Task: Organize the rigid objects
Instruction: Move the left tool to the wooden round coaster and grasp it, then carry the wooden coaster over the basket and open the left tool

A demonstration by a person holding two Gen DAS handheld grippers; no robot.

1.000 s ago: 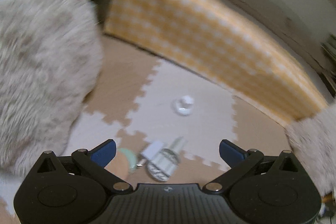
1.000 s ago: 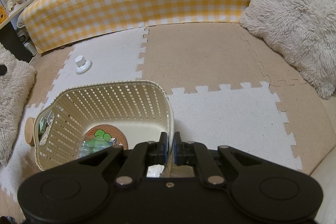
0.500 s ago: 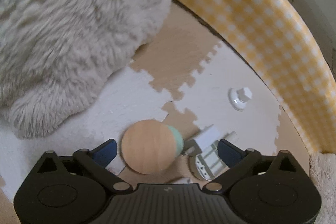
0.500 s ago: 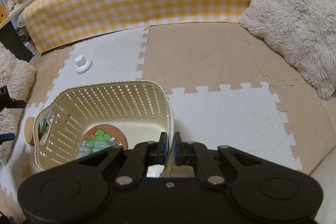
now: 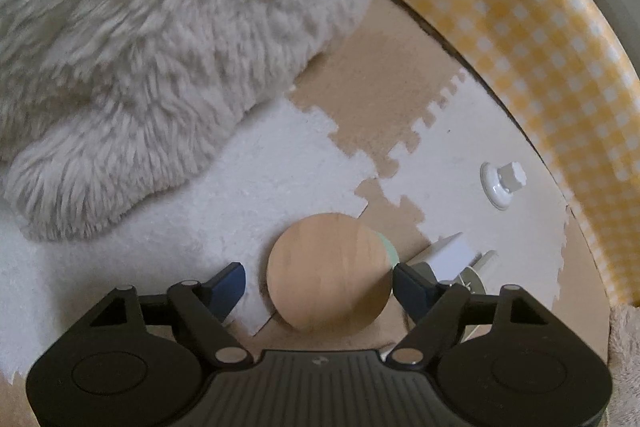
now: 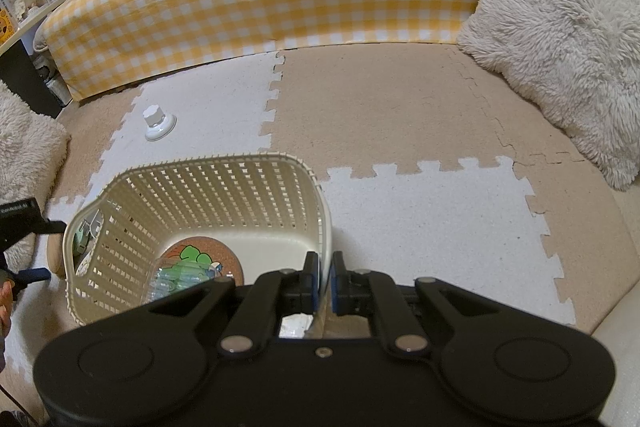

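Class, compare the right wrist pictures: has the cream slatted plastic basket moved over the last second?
No. The cream slatted plastic basket keeps its place beside the white knob and the foam mat seams; the right tongs stay shut on its rim.

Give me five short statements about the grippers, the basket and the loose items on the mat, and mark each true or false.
1. The left gripper is open around the wooden disc. True.
2. The right gripper is open and holds nothing. False: it is shut on the basket rim.
3. The white knob lies inside the basket. False: it sits on the foam mat, beyond the basket.
4. A cork coaster with a green print lies in the basket. True.
5. The basket is solid-walled. False: its walls are slotted.
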